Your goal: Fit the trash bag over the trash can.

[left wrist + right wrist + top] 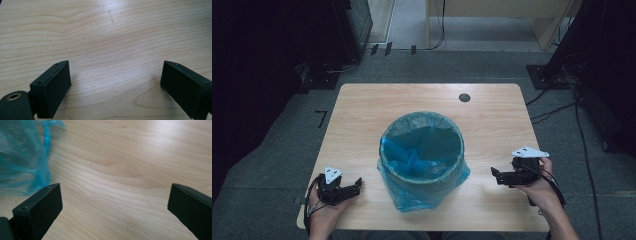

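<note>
A round bin [422,172] lined with a blue plastic bag [417,155] stands in the middle of the wooden table [362,110]; the bag hangs over the rim and down the outside. My left gripper [358,184] rests on the table near the front left, to the left of the bin, open with nothing between its jaws [115,80]. My right gripper [494,173] sits to the right of the bin, pointing toward it, open and empty [115,202]. The bag's blue edge [22,160] shows at the left of the right gripper view.
A small dark round hole [464,97] lies near the table's far edge. Grey carpet, cables [557,107] and dark stands surround the table. A light wooden piece of furniture [547,20] stands beyond it.
</note>
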`<act>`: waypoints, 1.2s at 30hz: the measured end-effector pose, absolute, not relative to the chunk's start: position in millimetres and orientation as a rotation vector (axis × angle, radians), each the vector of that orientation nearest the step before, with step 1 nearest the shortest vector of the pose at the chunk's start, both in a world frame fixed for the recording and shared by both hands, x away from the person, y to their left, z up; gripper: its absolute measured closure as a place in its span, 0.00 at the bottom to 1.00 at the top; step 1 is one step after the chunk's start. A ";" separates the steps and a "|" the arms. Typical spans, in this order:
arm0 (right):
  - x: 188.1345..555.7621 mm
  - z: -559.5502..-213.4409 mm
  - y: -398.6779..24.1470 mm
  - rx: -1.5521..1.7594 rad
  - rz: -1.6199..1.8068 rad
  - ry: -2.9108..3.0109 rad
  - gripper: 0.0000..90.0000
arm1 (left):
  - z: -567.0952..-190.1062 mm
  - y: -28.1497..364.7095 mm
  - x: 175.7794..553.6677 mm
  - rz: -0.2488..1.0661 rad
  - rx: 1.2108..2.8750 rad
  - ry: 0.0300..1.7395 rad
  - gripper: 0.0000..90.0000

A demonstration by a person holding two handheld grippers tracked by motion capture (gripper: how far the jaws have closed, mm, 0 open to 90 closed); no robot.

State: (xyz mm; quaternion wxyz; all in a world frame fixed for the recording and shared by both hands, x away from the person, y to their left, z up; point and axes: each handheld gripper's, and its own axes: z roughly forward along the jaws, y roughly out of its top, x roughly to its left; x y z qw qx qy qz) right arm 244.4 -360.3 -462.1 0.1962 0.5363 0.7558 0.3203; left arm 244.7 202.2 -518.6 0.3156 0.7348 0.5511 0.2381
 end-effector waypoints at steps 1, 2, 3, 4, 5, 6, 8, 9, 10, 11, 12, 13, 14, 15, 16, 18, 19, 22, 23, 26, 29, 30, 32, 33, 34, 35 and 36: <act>243.6 -463.8 -362.7 1.518 0.894 2.111 0.00 | -518.6 202.2 244.7 0.627 1.935 1.452 0.10; 242.8 -466.3 -366.1 1.524 0.893 2.105 0.00 | -518.6 202.2 244.7 0.627 1.935 1.452 0.10; 242.1 -468.0 -367.9 1.531 0.888 2.098 0.00 | -518.6 202.2 244.7 0.627 1.936 1.452 0.10; 241.2 -470.2 -370.5 1.540 0.876 2.088 0.00 | -518.6 202.2 244.7 0.627 1.936 1.452 0.10; 240.4 -472.4 -373.2 1.553 0.870 2.079 0.00 | -518.6 202.2 244.7 0.627 1.935 1.453 0.10; 239.4 -474.7 -376.2 1.566 0.871 2.070 0.00 | -518.6 202.0 244.7 0.628 1.934 1.453 0.10; 236.6 -479.5 -381.9 1.599 0.866 2.048 0.00 | -518.6 202.0 244.6 0.629 1.934 1.454 0.10; 235.3 -481.7 -384.3 1.605 0.862 2.044 0.00 | -518.6 202.0 244.6 0.628 1.934 1.454 0.10; 234.1 -483.2 -385.9 1.610 0.858 2.042 0.00 | -518.5 201.9 244.6 0.628 1.934 1.455 0.10; 232.3 -485.8 -388.3 1.615 0.848 2.039 0.00 | -518.6 202.0 244.6 0.628 1.934 1.454 0.10; 231.1 -487.4 -389.7 1.619 0.841 2.036 0.00 | -518.5 201.9 244.6 0.628 1.934 1.455 0.10; 229.7 -489.5 -391.7 1.619 0.833 2.035 0.00 | -518.5 202.0 244.6 0.628 1.934 1.455 0.10; 228.1 -491.2 -393.4 1.631 0.825 2.030 0.00 | -518.6 202.0 244.6 0.628 1.934 1.454 0.10; 226.7 -493.0 -395.4 1.635 0.821 2.026 0.00 | -518.6 201.8 244.6 0.629 1.932 1.456 0.10; 225.2 -494.7 -397.3 1.643 0.818 2.018 0.00 | -518.6 201.7 244.5 0.629 1.932 1.457 0.10; 222.4 -497.8 -401.1 1.651 0.801 2.012 0.00 | -518.6 201.5 244.5 0.629 1.931 1.457 0.10; 220.9 -499.1 -402.9 1.653 0.794 2.011 0.00 | -518.6 201.5 244.5 0.630 1.931 1.458 0.10; 216.7 -502.8 -408.4 1.665 0.784 1.998 0.00 | -518.6 201.4 244.4 0.630 1.930 1.458 0.10; 215.3 -504.1 -410.4 1.668 0.775 1.994 0.00 | -518.6 201.4 244.4 0.630 1.930 1.458 0.10; 211.5 -508.6 -415.7 1.680 0.746 1.979 0.00 | -518.6 201.4 244.4 0.630 1.930 1.458 0.10; 207.8 -513.8 -420.0 1.692 0.707 1.965 0.00 | -518.6 201.4 244.4 0.630 1.930 1.458 0.10; 206.6 -515.6 -421.2 1.698 0.697 1.960 0.00 | -518.6 201.4 244.4 0.630 1.931 1.458 0.10; 203.8 -519.0 -424.6 1.715 0.727 1.939 0.00 | -518.6 201.4 244.4 0.630 1.931 1.458 0.10; 202.6 -520.2 -425.9 1.724 0.744 1.927 0.00 | -518.6 201.4 244.4 0.630 1.930 1.459 0.10; 201.4 -521.2 -426.5 1.718 0.751 1.915 0.00 | -518.6 201.3 244.4 0.630 1.929 1.459 0.10; 200.1 -522.3 -426.9 1.711 0.762 1.903 0.00 | -518.6 201.2 244.3 0.631 1.929 1.460 0.10; 198.8 -523.4 -427.2 1.701 0.775 1.894 0.00 | -518.6 201.1 244.3 0.631 1.929 1.460 0.10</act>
